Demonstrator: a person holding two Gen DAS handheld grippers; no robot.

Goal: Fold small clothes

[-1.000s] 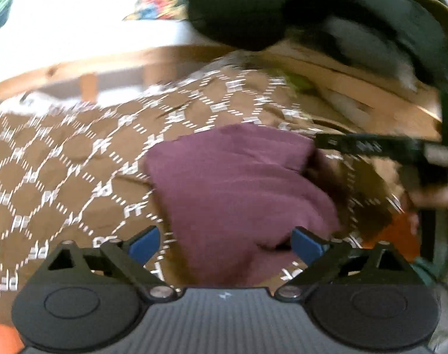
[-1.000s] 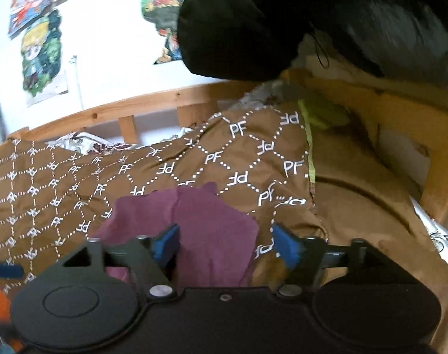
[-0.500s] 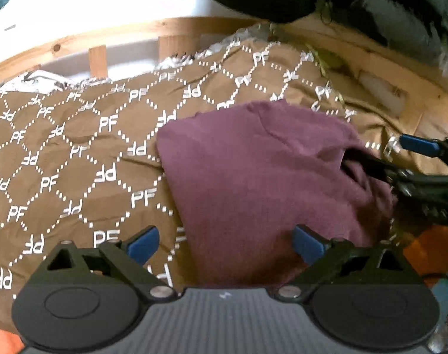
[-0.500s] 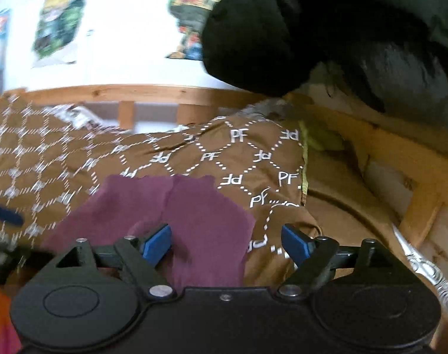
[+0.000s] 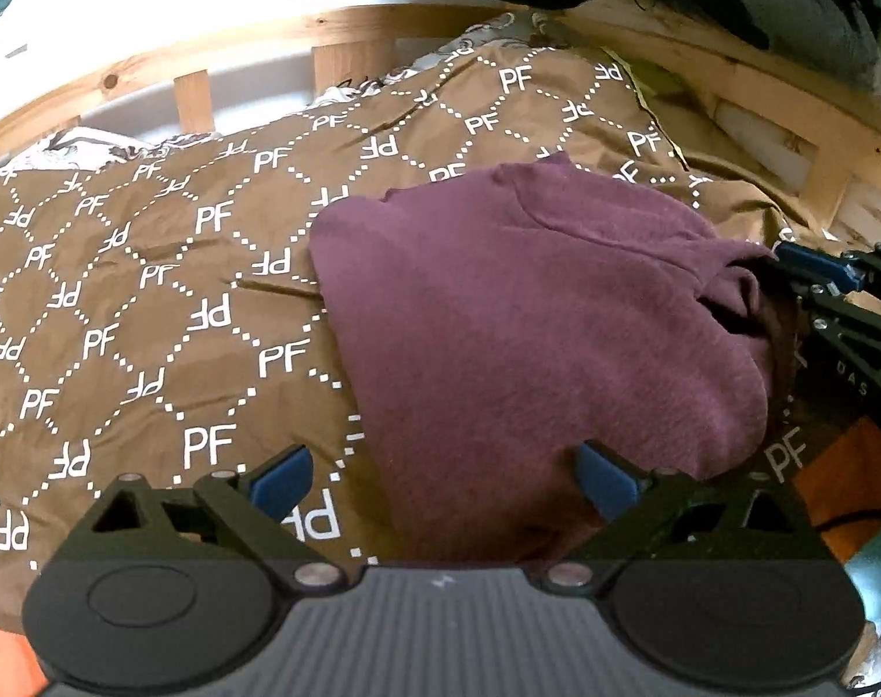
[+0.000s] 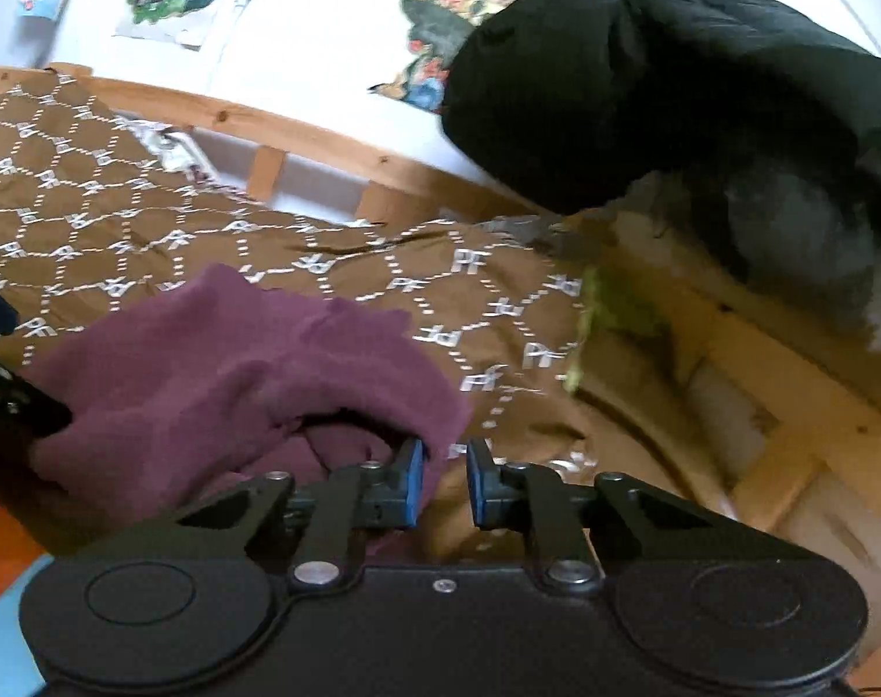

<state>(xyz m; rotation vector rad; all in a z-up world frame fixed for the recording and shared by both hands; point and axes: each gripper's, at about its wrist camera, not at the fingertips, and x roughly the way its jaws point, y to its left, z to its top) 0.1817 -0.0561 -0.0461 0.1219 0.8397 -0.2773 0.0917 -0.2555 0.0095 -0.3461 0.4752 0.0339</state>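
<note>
One maroon garment (image 5: 533,325) lies bunched on brown PF-patterned bedspread (image 5: 150,302), near wooden bed rail (image 5: 347,29). Left hand-held gripper (image 5: 440,482) gapes wide over garment's near edge, pads not pressing. Right hand-held gripper (image 6: 445,482) narrow, jaws closing at garment's right edge, cloth between pads, not yet pinched.

White "PF" repeated across the brown bedcover (image 5: 150,302)
</note>
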